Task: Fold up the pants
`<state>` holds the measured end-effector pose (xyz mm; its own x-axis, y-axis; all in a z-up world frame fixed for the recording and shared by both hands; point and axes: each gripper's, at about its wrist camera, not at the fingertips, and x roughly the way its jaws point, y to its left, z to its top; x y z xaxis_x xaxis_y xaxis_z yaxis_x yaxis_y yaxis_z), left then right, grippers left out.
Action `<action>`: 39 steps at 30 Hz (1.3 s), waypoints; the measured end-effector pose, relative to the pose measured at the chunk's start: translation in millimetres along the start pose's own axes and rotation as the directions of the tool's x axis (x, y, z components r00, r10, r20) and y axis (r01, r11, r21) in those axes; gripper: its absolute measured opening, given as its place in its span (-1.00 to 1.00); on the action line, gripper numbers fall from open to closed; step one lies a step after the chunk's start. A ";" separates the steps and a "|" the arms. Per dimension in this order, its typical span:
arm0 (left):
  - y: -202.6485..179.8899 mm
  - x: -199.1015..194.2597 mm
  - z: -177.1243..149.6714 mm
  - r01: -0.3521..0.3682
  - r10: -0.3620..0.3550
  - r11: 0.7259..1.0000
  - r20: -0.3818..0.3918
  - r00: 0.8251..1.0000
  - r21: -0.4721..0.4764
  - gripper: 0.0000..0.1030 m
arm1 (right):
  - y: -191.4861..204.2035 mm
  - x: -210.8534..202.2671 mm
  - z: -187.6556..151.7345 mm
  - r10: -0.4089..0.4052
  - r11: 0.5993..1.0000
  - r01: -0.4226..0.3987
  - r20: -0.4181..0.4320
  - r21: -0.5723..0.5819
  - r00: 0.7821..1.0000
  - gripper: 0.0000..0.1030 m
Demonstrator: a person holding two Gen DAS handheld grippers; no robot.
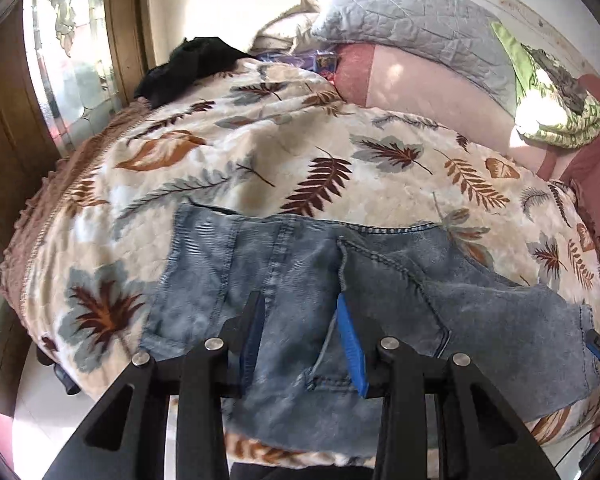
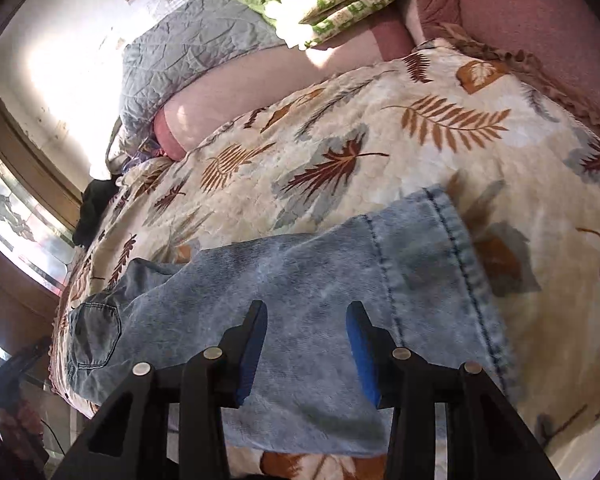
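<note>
Right wrist: pants [image 2: 300, 280] lie crosswise.

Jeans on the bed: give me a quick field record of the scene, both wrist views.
garment: light blue jeans, lying flat
surface: leaf-print blanket on the bed
left gripper: jaws open, over the seat seam, holding nothing
right gripper: jaws open, over a leg near the hem, holding nothing
back pocket: visible at left in right wrist view
beyond: grey quilted pillow, black cloth
</note>
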<state>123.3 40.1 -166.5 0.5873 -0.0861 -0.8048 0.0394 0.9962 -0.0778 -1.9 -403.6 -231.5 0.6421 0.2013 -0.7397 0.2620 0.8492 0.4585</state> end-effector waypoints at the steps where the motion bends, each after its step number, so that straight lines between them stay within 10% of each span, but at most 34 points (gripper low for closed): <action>1: -9.2 14.4 6.1 0.000 0.000 1.000 -0.013 1.000 0.003 -0.26 | 9.2 9.9 2.9 0.003 1.000 -0.003 -0.007 -0.027 1.000 -0.13; 11: -73.3 96.4 37.6 -0.133 0.137 0.982 -0.017 0.990 0.137 -0.25 | 64.5 88.9 20.6 -0.024 0.984 0.010 -0.075 -0.175 0.997 -0.13; 16: -71.9 132.2 41.0 -0.292 0.308 0.921 -0.025 0.951 0.259 -0.18 | 29.6 90.5 14.2 -0.049 0.992 0.042 -0.058 -0.123 0.997 -0.24; 26: -61.1 85.7 -15.9 -0.300 0.284 0.886 0.097 0.954 0.353 -0.17 | -9.0 32.3 -36.6 -0.094 0.969 0.097 0.026 -0.226 0.995 -0.27; 34: -54.6 31.5 -0.2 -0.176 0.161 0.961 0.088 0.983 0.212 -0.17 | -48.8 -39.9 -25.9 -0.080 0.994 0.085 0.083 -0.071 0.993 0.24; 39: -79.9 -4.4 -26.8 -0.149 0.124 0.965 0.122 0.985 0.218 0.55 | -64.9 -69.7 -25.5 -0.082 0.997 0.083 0.133 -0.006 0.988 0.24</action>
<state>96.0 -39.4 -172.5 0.6817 0.0405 -0.7305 0.1272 0.9767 0.1729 -81.9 -460.3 -222.3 0.7088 0.0645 -0.7024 0.3104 0.8658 0.3926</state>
